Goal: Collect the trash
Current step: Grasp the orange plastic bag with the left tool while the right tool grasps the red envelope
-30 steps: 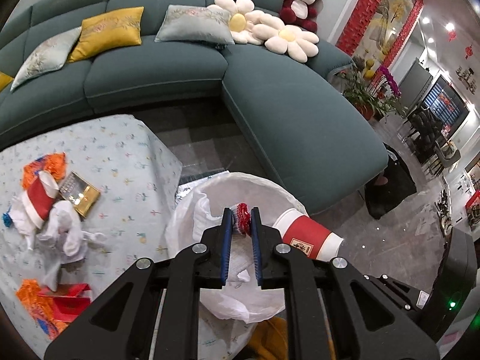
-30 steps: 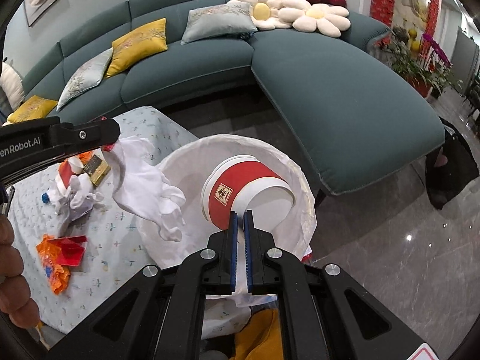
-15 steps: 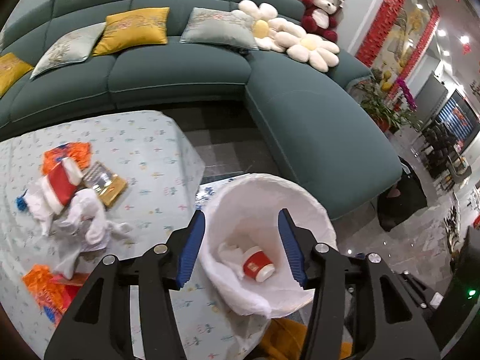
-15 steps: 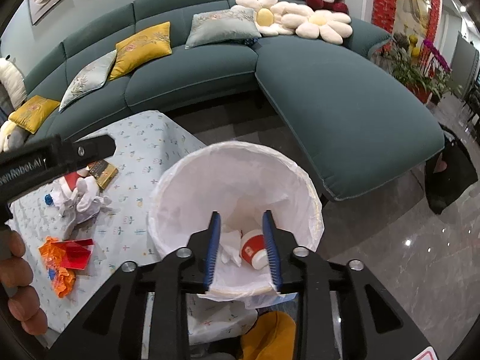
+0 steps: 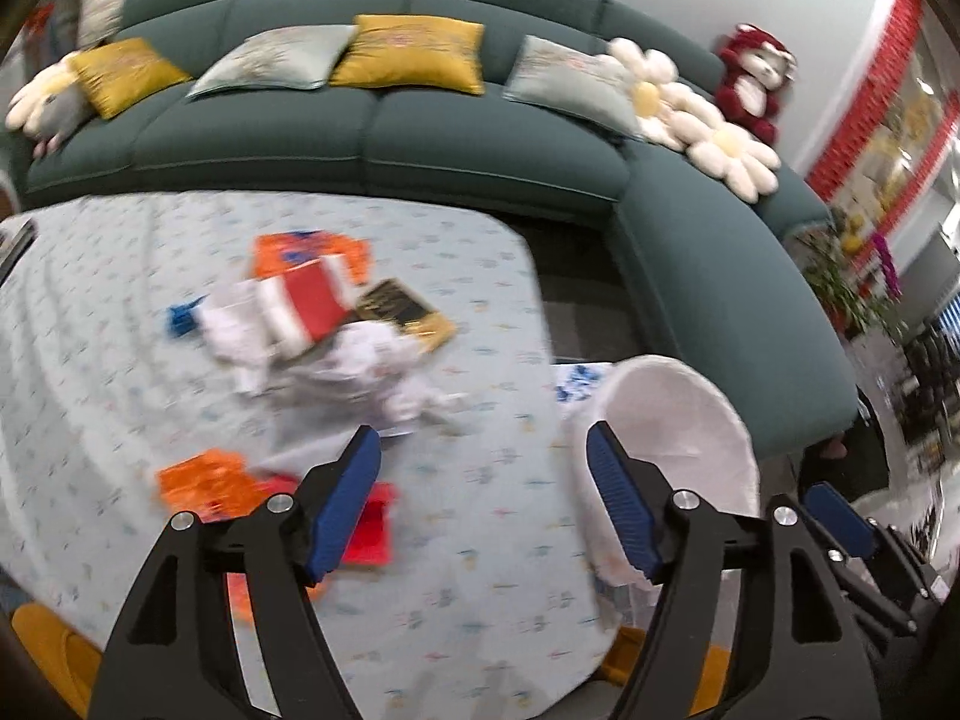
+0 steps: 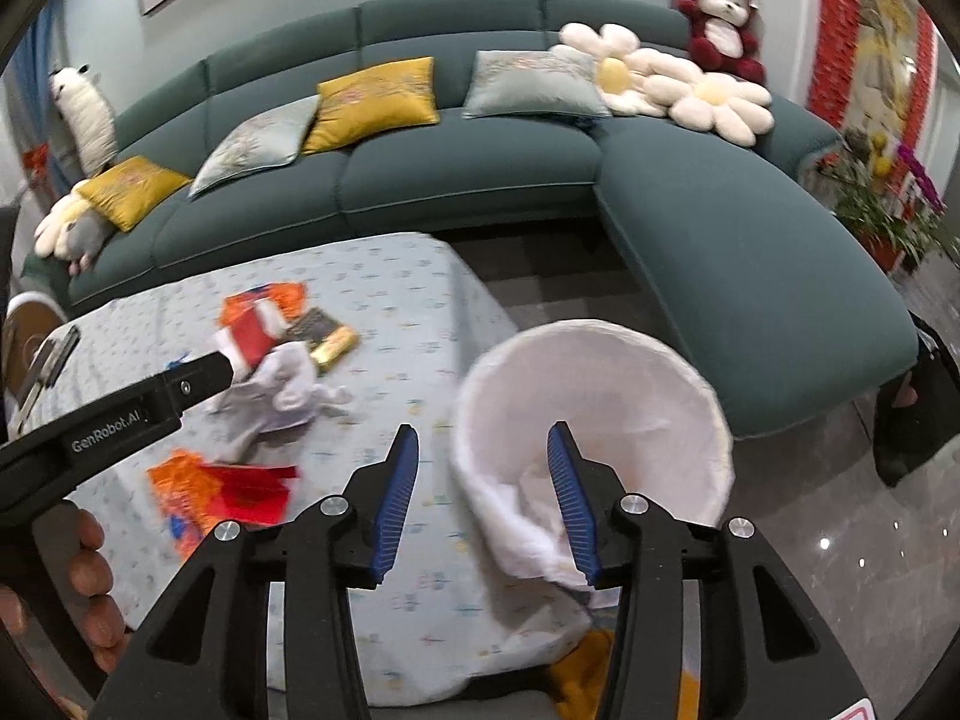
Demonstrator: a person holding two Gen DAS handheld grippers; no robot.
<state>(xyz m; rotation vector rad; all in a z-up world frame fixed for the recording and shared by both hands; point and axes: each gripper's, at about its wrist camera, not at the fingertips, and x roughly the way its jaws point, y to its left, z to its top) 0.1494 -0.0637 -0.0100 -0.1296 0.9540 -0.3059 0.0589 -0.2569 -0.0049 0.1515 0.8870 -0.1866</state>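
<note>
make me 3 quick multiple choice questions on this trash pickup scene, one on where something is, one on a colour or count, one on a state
1. Where is the white-lined bin?
A. on the sofa
B. beside the table's right edge
C. in the middle of the table

2. How many yellow cushions lie on the sofa?
A. two
B. four
C. none

3. What is between the fingers of the right tool?
A. a red cup
B. a white rag
C. nothing

Answers:
1. B: the bin stands off the edge of the table.
2. A: one by the middle, one at the left end.
3. C: its jaws are opening, with an empty gap.
</note>
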